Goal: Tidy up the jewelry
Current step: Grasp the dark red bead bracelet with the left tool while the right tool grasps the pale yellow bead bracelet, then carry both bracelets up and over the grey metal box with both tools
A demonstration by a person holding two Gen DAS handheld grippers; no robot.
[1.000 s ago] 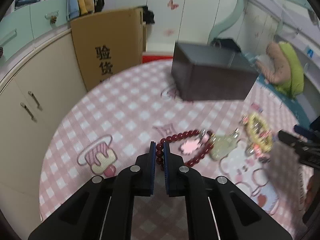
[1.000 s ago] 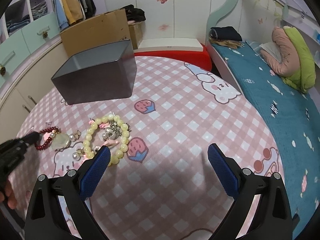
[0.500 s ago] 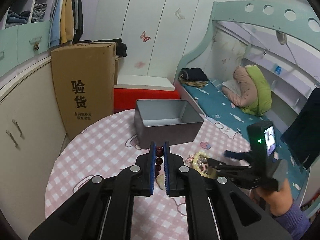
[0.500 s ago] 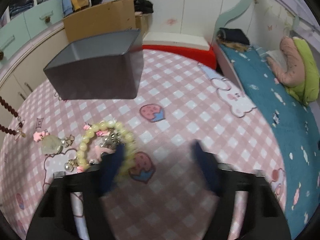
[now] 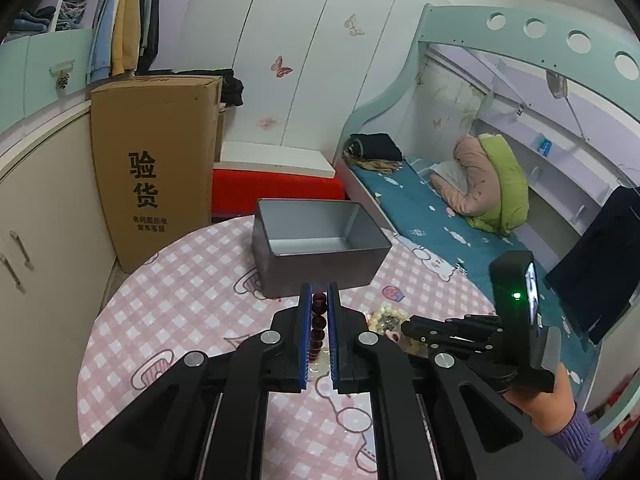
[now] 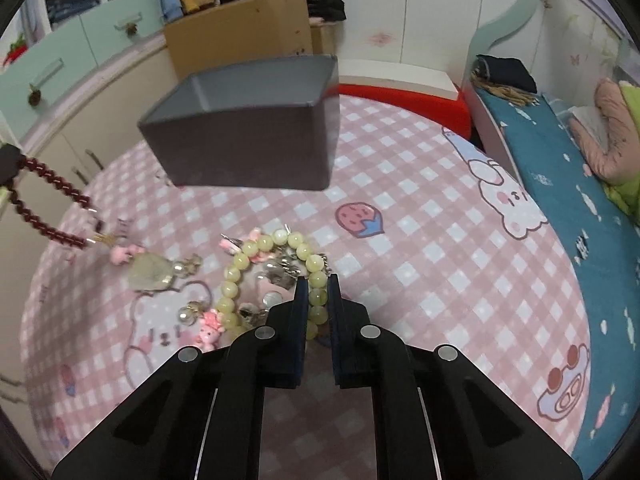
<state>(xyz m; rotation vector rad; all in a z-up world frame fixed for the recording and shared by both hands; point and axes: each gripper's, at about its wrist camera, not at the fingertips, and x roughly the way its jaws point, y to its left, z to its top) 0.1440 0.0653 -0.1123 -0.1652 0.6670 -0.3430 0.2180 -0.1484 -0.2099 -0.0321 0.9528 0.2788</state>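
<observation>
My left gripper (image 5: 319, 300) is shut on a dark red bead bracelet (image 5: 319, 322) and holds it in the air, short of the open grey box (image 5: 320, 240). In the right wrist view the red bracelet (image 6: 48, 204) hangs at the left with its pale green pendant (image 6: 150, 274) low over the table. My right gripper (image 6: 318, 284) is shut on the yellow-green bead bracelet (image 6: 244, 256), which lies on the pink checked tablecloth (image 6: 420, 240) with silver and pink charms. The grey box (image 6: 248, 128) stands behind it and looks empty.
A tall cardboard carton (image 5: 156, 168) stands left of the round table, beside cream cabinets (image 5: 36, 216). A red bench (image 5: 276, 188) is behind the box. A bed with a teal sheet (image 5: 448, 232) runs along the right.
My left gripper has lifted the red bracelet off the table and raised it. My right gripper has moved onto the yellow-green bracelet and closed from wide open.
</observation>
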